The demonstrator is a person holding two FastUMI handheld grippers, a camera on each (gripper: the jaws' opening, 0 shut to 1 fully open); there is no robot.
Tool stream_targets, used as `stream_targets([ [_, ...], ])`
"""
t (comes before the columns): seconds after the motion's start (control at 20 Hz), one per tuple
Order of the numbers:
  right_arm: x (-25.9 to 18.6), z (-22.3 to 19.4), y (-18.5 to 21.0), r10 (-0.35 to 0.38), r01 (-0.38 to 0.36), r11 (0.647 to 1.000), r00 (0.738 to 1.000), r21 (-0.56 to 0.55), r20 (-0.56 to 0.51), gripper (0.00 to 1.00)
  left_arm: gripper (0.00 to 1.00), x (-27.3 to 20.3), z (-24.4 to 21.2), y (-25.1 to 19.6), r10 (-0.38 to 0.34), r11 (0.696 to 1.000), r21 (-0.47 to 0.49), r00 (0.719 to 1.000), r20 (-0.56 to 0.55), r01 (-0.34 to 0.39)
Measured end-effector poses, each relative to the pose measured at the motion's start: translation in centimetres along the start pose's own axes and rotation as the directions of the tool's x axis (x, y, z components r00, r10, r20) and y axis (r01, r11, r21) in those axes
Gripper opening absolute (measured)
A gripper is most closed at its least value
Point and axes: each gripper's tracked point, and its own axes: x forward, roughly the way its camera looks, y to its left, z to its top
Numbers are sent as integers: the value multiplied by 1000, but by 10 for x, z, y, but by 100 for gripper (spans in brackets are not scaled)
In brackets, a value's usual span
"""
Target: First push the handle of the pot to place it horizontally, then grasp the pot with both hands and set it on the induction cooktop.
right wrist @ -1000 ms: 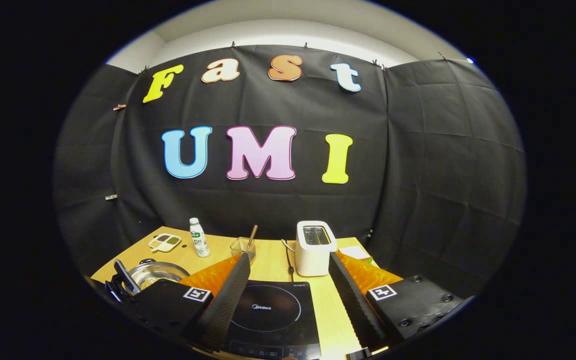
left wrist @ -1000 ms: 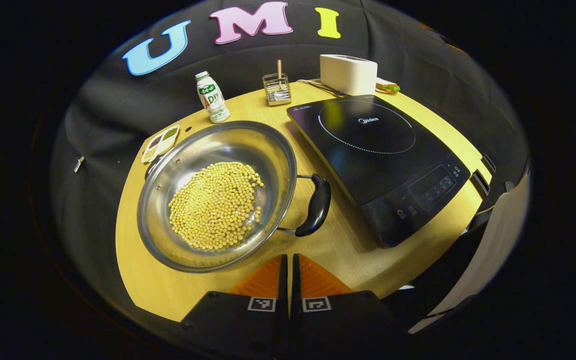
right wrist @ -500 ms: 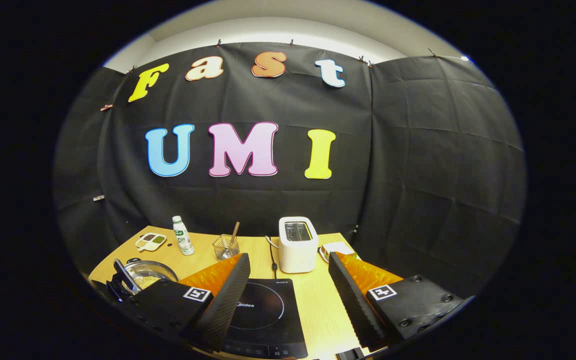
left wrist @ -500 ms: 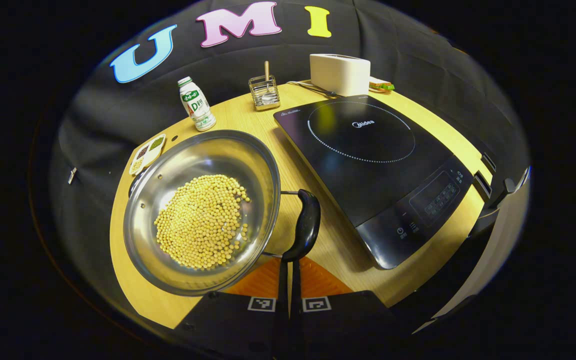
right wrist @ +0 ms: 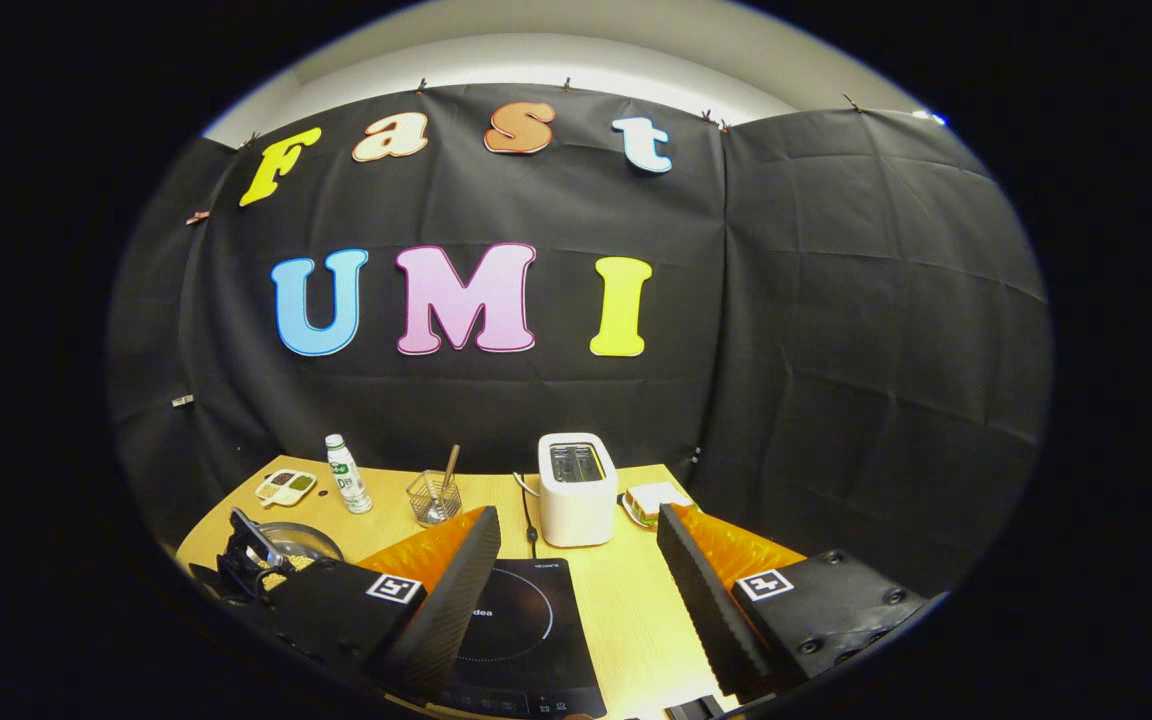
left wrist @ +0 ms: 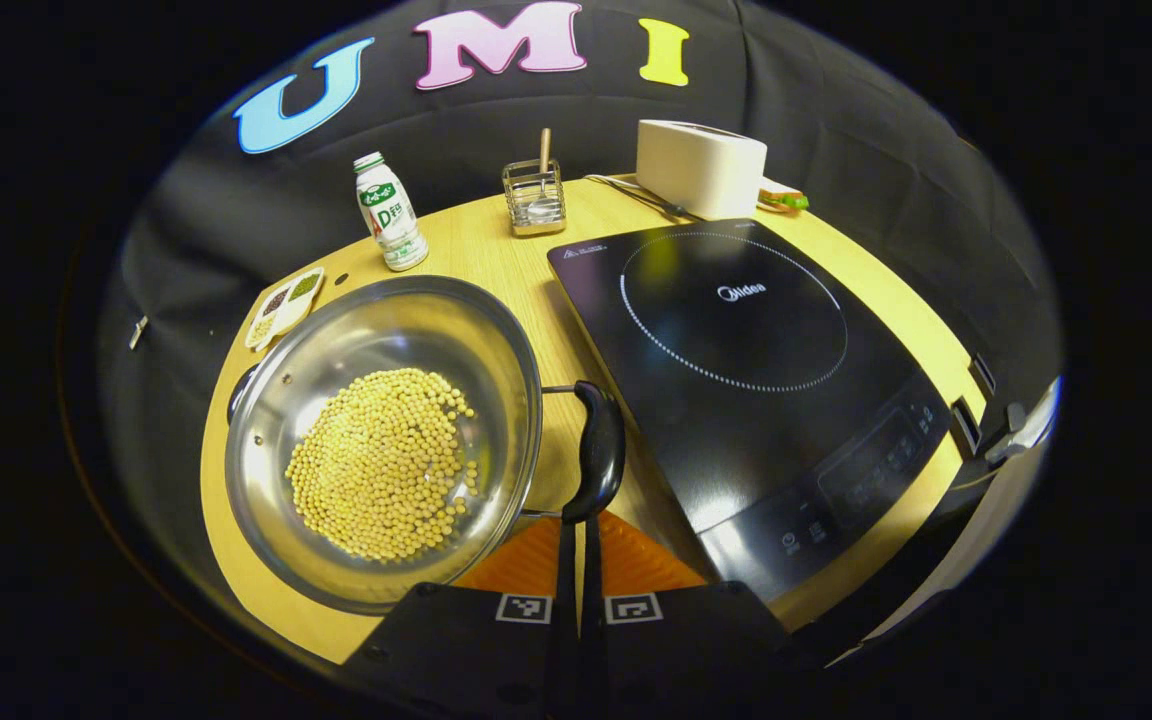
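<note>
Left gripper: I see fingers pressed together, tips touching the pot handle.
Pot: on table, just left of cooktop (holds beans).
Cooktop: marked "Midea".
Right gripper: spread wide, above cooktop.

We see a booth closed in by black cloth hung as a back wall and a right side wall, creased in a grid of fold lines and pinned along its top edge with small clips. Above the cloth runs a strip of pale wall, lit brightly from overhead. In front of the cloth stands a light wooden tabletop with a rounded left edge, its surface glossy enough to catch the glare. To its left, the cloth drops down beside the tabletop.
</note>
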Motion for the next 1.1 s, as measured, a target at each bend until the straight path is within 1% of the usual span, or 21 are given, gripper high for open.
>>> stream_targets([
  [0.25, -2, 0, -4, -19, 19, 1000, 1000, 10, 3, 98, 5, 11, 18, -2, 17, 997, -70, 1000, 13, -16],
  [0.45, -1, -3, -3, -18, 18, 1000, 1000, 10, -7, 98, 5, 19, 31, -3, 0, 992, -123, 1000, 29, 3],
  [0.6, -1, -4, -1, -12, 12, 1000, 1000, 2, -9, 98, 5, 26, 44, -1, 0, 992, -129, 999, 47, 6],
  [0.75, -3, -6, 0, -8, 7, 1000, 1000, -15, -14, 98, 5, 30, 59, 6, 22, 992, -122, 997, 78, -12],
  [1.0, -4, -6, -5, -16, 16, 1000, 1000, -26, -14, 98, 5, 39, 77, 14, 15, 982, -190, 994, 108, 6],
  [1.1, -5, -5, -8, -26, 25, 999, 1000, -23, -13, 98, 5, 42, 82, 15, 18, 980, -199, 993, 115, 5],
])
